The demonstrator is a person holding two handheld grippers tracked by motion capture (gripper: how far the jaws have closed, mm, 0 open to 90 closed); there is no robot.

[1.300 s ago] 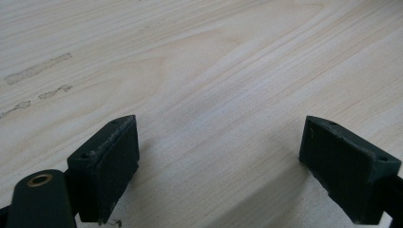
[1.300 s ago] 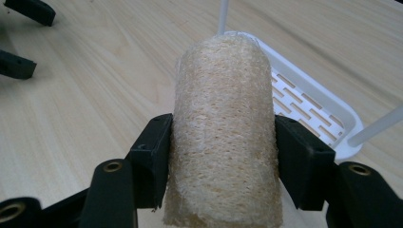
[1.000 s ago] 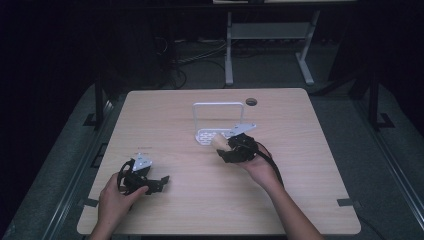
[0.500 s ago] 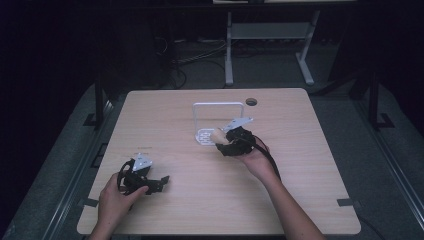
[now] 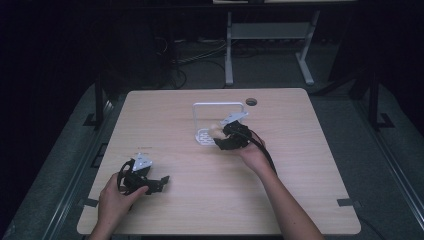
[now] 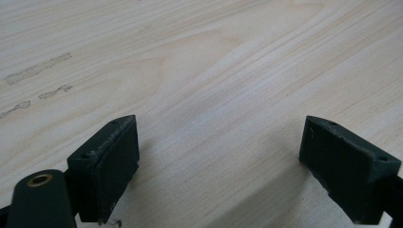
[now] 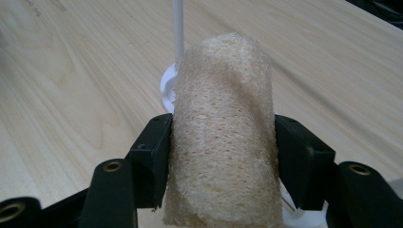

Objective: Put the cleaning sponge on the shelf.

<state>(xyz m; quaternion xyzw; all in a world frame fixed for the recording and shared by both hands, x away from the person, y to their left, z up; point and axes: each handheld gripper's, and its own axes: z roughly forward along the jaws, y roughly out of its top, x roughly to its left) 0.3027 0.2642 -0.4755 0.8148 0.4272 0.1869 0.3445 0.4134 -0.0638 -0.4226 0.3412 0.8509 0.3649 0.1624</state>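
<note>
Loofah point(image 7: 222, 137) now closer over white rack point(image 5: 218, 106)

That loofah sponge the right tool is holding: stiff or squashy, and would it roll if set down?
The loofah sponge likely gives a little: the right tool pinches its sides slightly. Its open fibrous weave suggests it is light and grippy. Being roughly cylindrical, it may roll on the table.

The high view is dim and soft, its surroundings nearly black around the pale wooden table point(image 5: 300, 165). Both gripper views are bright, evenly lit, with blurred near jaws.
</note>
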